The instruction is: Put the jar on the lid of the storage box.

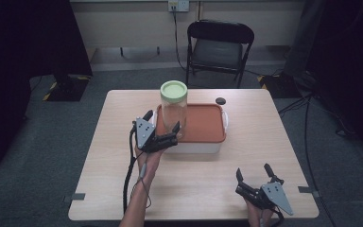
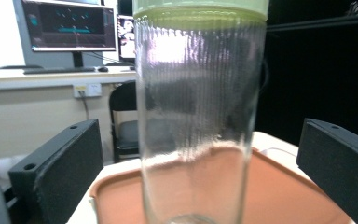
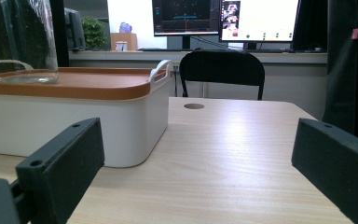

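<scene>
Glass jar (image 1: 174, 109) with green lid (image 1: 174, 90), upright on the left part of the orange lid (image 1: 203, 124) of a white box (image 1: 196, 147), mid-table. Left gripper (image 1: 162, 122) at the jar, jaws wide apart on either side, not touching the glass. Right gripper (image 1: 254, 173) open and holding nothing, low over the near right corner of the table (image 1: 99, 179).

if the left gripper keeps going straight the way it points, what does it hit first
The jar. It stands on the orange lid dead ahead, between the open jaws of the left gripper. How near it is cannot be told exactly, but it looks very close.
</scene>
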A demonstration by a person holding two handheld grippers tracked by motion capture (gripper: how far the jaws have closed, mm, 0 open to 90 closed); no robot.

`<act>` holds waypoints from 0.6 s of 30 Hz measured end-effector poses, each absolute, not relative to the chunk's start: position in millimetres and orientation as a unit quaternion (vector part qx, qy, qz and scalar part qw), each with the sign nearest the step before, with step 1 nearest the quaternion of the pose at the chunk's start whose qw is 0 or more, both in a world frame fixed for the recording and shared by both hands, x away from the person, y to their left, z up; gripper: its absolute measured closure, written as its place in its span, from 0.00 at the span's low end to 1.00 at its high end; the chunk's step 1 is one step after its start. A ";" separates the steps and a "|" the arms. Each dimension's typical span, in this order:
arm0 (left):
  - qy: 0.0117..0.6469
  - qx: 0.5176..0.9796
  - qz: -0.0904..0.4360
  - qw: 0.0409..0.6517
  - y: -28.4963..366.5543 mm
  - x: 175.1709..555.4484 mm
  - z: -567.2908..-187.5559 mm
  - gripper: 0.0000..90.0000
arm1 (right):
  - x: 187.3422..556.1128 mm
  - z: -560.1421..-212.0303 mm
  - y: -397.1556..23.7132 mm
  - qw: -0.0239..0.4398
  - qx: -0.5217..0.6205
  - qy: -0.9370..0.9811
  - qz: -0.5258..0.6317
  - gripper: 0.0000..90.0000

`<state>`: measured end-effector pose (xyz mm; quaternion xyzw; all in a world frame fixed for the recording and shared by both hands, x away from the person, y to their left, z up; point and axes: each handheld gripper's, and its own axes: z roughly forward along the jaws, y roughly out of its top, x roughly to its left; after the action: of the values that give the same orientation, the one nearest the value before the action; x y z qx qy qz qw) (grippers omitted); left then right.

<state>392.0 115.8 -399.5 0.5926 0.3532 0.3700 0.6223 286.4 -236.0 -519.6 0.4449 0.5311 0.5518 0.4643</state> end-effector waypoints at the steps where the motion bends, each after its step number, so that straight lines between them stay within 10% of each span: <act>1: 0.349 0.593 0.373 0.623 115.3 389.8 -399.5 0.00 | 286.5 -519.6 -236.0 0.464 0.445 0.531 0.552 0.02; 18: 0.335 0.598 0.393 0.612 117.8 369.8 -396.4 0.00 | 286.4 -519.7 -236.0 0.465 0.445 0.531 0.552 0.02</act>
<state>369.8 117.8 -396.4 0.5985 0.3354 0.3931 0.6123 286.4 -236.0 -519.7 0.4454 0.5306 0.5516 0.4646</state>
